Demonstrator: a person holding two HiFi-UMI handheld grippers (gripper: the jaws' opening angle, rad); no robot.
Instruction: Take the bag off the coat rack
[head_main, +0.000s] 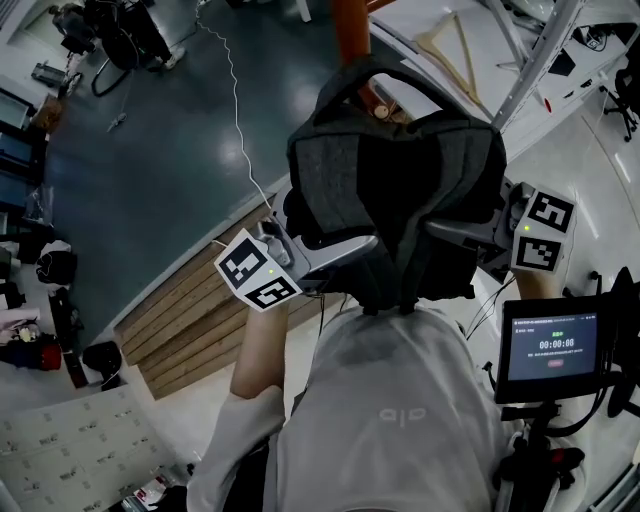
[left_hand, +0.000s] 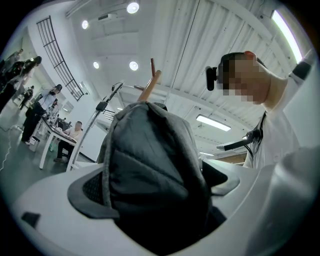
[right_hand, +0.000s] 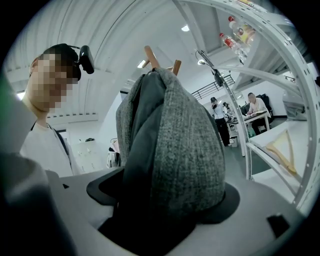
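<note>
A dark grey and black backpack (head_main: 400, 190) hangs on the coat rack (head_main: 350, 30), whose wooden pegs (left_hand: 150, 87) (right_hand: 150, 57) stick out above the bag's top. In the head view my left gripper (head_main: 345, 255) clamps the bag's lower left side and my right gripper (head_main: 465, 235) its lower right side. The left gripper view has the black padded back of the bag (left_hand: 150, 165) filling the space between the pads of the left gripper (left_hand: 155, 192). Grey woven fabric (right_hand: 190, 145) is pressed between the pads of the right gripper (right_hand: 165, 197).
A small monitor (head_main: 553, 345) stands on a stand at my right. Wooden planks (head_main: 190, 310) lie on the floor to the left, and a white cable (head_main: 235, 100) runs across the dark floor. A white metal frame (head_main: 530, 60) with a wooden hanger (head_main: 455, 50) stands behind the rack.
</note>
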